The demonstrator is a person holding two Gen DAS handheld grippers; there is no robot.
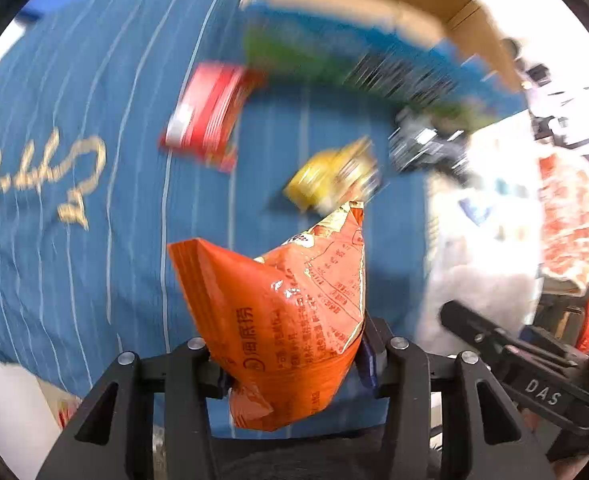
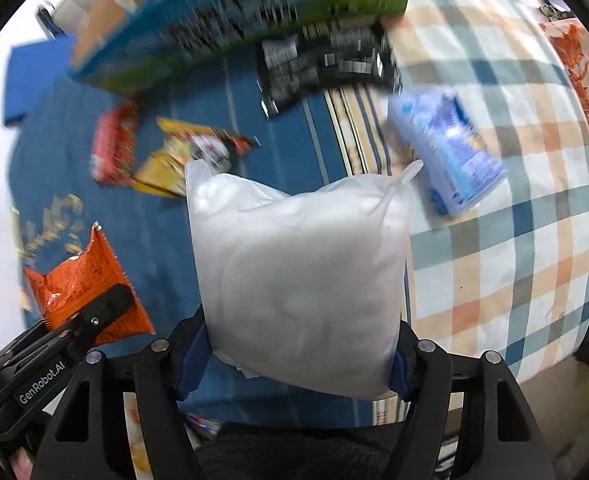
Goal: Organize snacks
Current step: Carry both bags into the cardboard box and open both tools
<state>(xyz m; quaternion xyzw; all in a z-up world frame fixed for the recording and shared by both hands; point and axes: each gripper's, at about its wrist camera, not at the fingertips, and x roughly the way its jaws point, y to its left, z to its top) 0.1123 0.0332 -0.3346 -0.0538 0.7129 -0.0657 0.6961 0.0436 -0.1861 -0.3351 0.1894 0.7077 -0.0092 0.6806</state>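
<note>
My left gripper is shut on an orange snack packet, which hangs above the blue striped cloth. The same orange packet shows at the lower left of the right wrist view, with a left finger across it. My right gripper is shut on a puffy white bag, its blue pads pressing both sides. The white bag hides the cloth straight beneath it. A red packet and a yellow packet lie on the blue cloth.
A cardboard box with a blue and green printed side stands at the far edge, blurred. A black packet lies beside it. A blue-white packet rests on the plaid cloth to the right.
</note>
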